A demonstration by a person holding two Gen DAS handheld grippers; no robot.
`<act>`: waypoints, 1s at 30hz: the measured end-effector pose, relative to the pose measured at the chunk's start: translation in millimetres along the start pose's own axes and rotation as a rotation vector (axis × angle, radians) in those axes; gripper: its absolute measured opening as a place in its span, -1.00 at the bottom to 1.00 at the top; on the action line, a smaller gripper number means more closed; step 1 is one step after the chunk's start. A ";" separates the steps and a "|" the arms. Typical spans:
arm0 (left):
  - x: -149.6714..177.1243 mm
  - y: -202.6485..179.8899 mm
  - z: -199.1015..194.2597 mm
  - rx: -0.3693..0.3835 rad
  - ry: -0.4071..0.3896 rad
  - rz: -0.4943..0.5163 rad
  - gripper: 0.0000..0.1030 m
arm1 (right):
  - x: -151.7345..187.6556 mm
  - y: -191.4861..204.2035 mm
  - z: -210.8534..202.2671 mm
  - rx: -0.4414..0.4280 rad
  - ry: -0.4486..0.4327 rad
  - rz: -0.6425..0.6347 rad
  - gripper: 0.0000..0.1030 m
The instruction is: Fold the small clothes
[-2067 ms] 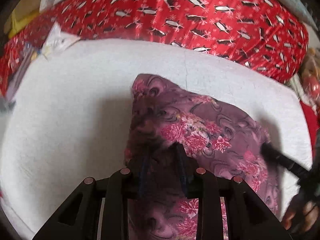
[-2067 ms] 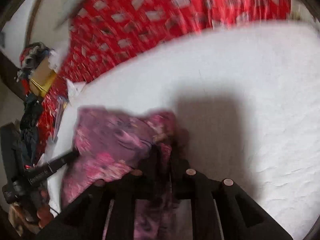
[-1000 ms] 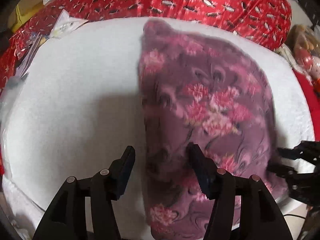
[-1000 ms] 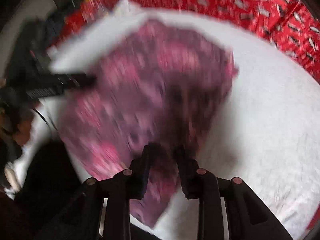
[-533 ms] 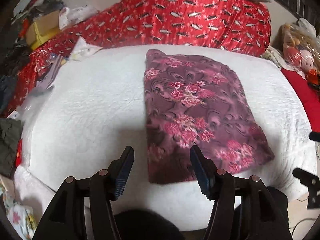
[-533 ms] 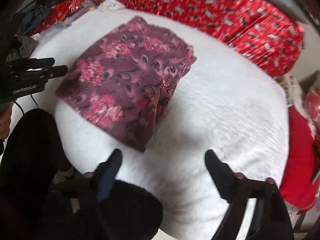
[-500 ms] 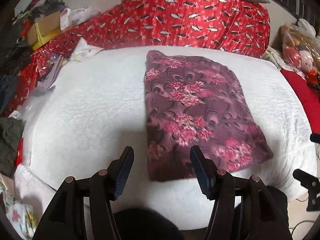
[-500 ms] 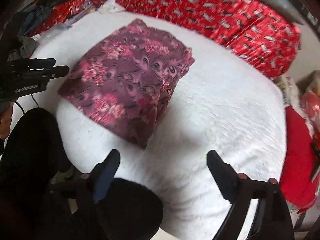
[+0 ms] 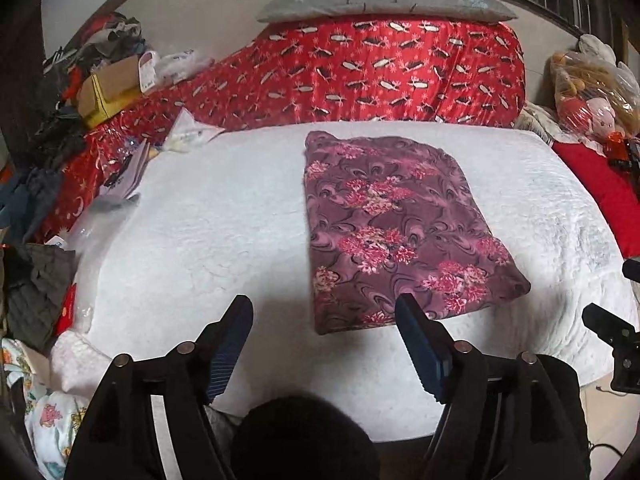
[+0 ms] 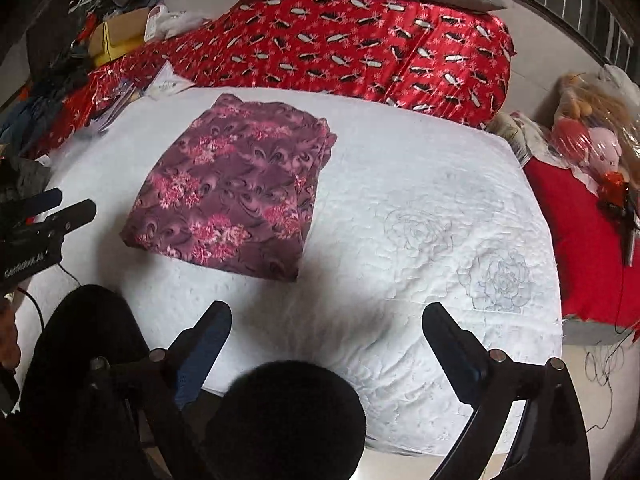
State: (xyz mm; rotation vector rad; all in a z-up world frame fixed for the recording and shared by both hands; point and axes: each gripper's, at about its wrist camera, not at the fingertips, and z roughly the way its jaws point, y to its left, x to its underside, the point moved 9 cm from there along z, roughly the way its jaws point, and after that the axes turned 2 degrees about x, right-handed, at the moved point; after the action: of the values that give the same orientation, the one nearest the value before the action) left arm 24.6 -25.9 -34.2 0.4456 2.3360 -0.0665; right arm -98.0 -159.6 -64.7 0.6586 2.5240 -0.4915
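Right view only: stitched roses (image 10: 496, 280) at 3 o'clock. Folded garment (image 9: 396, 232) lies beyond my wide, empty left tongs (image 9: 324, 320); at 11 o'clock of my wide, empty right tongs (image 10: 326, 324).

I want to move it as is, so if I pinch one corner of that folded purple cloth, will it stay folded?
Probably not. The cloth looks thin and floppy, and its stacked layers fan loose along one edge, so lifting a corner would likely let it droop open. It seems light. On the textured white cover, pushing may bunch it.
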 end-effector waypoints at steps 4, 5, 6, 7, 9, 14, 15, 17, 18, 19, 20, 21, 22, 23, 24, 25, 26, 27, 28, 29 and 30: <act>1.1 3.4 -1.6 0.016 -0.011 -0.017 0.55 | -5.0 3.2 -4.3 0.028 -0.032 -0.019 0.94; 1.5 4.5 -0.8 0.017 -0.011 -0.020 0.55 | -6.8 2.6 -4.6 0.037 -0.041 -0.024 0.95; 1.6 5.7 1.1 0.016 -0.010 -0.019 0.55 | -8.8 2.1 -5.2 0.046 -0.050 -0.025 0.96; 2.1 5.7 2.4 0.014 -0.009 -0.017 0.55 | -10.1 1.2 -4.9 0.046 -0.054 -0.025 0.96; 2.3 7.3 6.2 0.012 -0.005 -0.012 0.55 | -13.0 0.0 -3.6 0.042 -0.062 -0.010 0.97; 0.3 11.3 13.9 0.014 0.003 -0.013 0.55 | -17.6 0.3 3.9 0.024 -0.056 0.017 0.97; -0.1 12.3 15.9 0.017 0.007 -0.018 0.55 | -18.7 0.9 4.1 0.023 -0.059 0.017 0.97; -0.6 12.6 17.8 0.016 0.011 -0.023 0.55 | -20.8 1.9 3.6 0.021 -0.068 0.014 0.97; -1.2 13.1 18.9 0.016 0.011 -0.023 0.55 | -22.7 2.2 2.6 0.021 -0.076 0.012 0.97; -1.5 13.3 19.7 0.015 0.011 -0.021 0.55 | -23.7 2.5 1.9 0.023 -0.081 0.010 0.97; -2.2 13.5 20.9 0.016 0.012 -0.020 0.55 | -25.2 2.6 1.0 0.024 -0.088 0.009 0.97; -2.8 13.3 22.2 0.017 0.014 -0.019 0.55 | -26.4 2.2 0.4 0.025 -0.093 0.008 0.97; -2.9 13.0 23.0 0.016 0.015 -0.017 0.55 | -27.2 1.7 0.1 0.027 -0.095 0.009 0.97; -3.1 12.8 24.6 0.015 0.016 -0.016 0.55 | -28.3 0.7 0.1 0.032 -0.097 0.009 0.97; -3.0 12.7 26.2 0.016 0.020 -0.018 0.55 | -28.7 0.6 0.8 0.034 -0.096 0.007 0.97; -3.1 13.3 28.2 0.018 0.025 -0.021 0.55 | -29.1 0.0 1.7 0.036 -0.094 0.005 0.97; -3.1 14.4 29.6 0.021 0.028 -0.023 0.55 | -29.6 -0.4 2.6 0.040 -0.093 0.004 0.97; -2.5 16.4 32.3 0.023 0.033 -0.026 0.55 | -30.2 -0.8 3.4 0.040 -0.092 0.003 0.97; -2.2 17.6 34.7 0.023 0.039 -0.028 0.55 | -30.6 -1.0 4.4 0.039 -0.090 0.002 0.97; -2.2 19.5 36.6 0.024 0.043 -0.030 0.55 | -31.2 -1.0 5.7 0.040 -0.089 0.002 0.97; -1.8 21.6 39.7 0.025 0.050 -0.034 0.55 | -31.8 -1.1 7.1 0.043 -0.087 0.003 0.97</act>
State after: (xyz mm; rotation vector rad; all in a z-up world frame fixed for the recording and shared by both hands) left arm 59.7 -13.2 -59.8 0.4237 2.3942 -0.1016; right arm -71.6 -175.1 -53.4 0.6425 2.4364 -0.5626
